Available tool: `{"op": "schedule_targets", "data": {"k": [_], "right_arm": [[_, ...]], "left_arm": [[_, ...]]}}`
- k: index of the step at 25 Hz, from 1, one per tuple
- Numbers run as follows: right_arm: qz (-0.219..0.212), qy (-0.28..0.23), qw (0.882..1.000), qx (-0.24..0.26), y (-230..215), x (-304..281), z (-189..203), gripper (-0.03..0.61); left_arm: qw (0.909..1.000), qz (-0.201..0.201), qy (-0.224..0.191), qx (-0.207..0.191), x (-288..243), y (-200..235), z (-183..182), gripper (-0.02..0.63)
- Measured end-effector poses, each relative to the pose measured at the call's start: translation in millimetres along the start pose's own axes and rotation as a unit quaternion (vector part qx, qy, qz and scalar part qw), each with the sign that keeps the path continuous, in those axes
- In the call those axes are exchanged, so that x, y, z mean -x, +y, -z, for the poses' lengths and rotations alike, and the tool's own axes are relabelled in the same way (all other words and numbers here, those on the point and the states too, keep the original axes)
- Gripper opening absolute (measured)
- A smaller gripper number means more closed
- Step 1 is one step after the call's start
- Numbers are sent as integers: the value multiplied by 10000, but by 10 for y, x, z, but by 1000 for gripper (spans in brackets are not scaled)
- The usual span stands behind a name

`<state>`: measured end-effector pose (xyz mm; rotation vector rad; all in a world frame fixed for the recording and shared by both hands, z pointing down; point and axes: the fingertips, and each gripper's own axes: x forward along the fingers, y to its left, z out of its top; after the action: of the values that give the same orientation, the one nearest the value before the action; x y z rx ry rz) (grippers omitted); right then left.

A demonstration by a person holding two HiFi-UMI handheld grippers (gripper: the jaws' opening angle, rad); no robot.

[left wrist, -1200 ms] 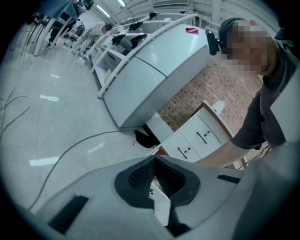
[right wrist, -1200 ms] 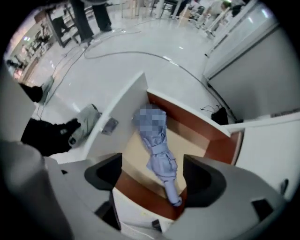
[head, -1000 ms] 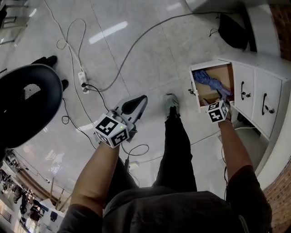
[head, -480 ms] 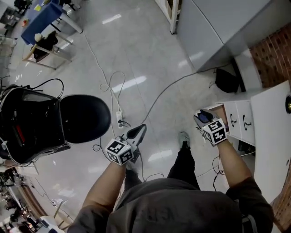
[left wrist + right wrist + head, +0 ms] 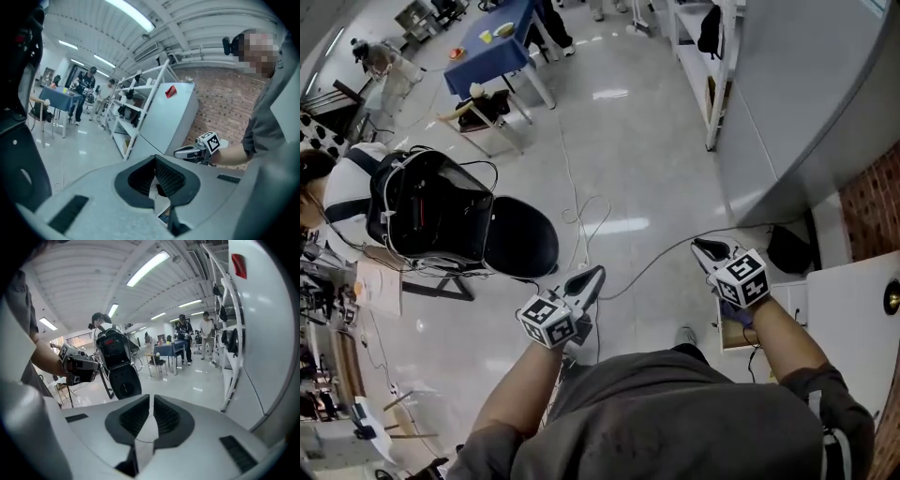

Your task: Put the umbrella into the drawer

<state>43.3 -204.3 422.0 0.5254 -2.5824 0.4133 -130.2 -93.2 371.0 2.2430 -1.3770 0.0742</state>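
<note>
Both claws hang in the air above the glossy floor (image 5: 637, 141), well apart from each other. The left gripper (image 5: 592, 276) has its jaws pressed together, with nothing caught in them. The right gripper (image 5: 705, 248) is closing, with only a thin slit left between its jaws, and it is empty too. Just under the right wrist the drawer (image 5: 728, 339) of the white cabinet (image 5: 853, 319) stands open. A scrap of purple-blue, the umbrella (image 5: 739, 313), lies inside it, mostly hidden by the arm. A black chair (image 5: 520, 239) stands off to the left.
</note>
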Motion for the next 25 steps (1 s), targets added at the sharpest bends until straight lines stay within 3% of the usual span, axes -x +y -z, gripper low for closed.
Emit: {"op": "schedule_targets", "data": {"k": [2,5,10,15,19,25], "right_arm": [[-170,-117,9997,91,139,6,-231,-4],[-365,-315,9988,68,357,-38,-491,-6],[-274,-664,9974,-74,764,-273,-868,-6],[-169,-630,9978,-94,1198,-408,-1087,-7],[-149,-688,9975,4,1277,-467,-1325,-7],[-274,-742,9968,100,1704,-518,-1314,-8]], "left_arm": [[9998,-125,-125,-7,143,-24,-152,6],[9995,-130,-277,-17,356,21,-325,6],[9986,120,-343,-388,755,316,-528,6],[9978,343,-402,-405,1049,553,-771,6],[9969,331,-585,-420,1109,629,-984,6],[9953,137,-911,-298,1463,546,-898,6]]}}
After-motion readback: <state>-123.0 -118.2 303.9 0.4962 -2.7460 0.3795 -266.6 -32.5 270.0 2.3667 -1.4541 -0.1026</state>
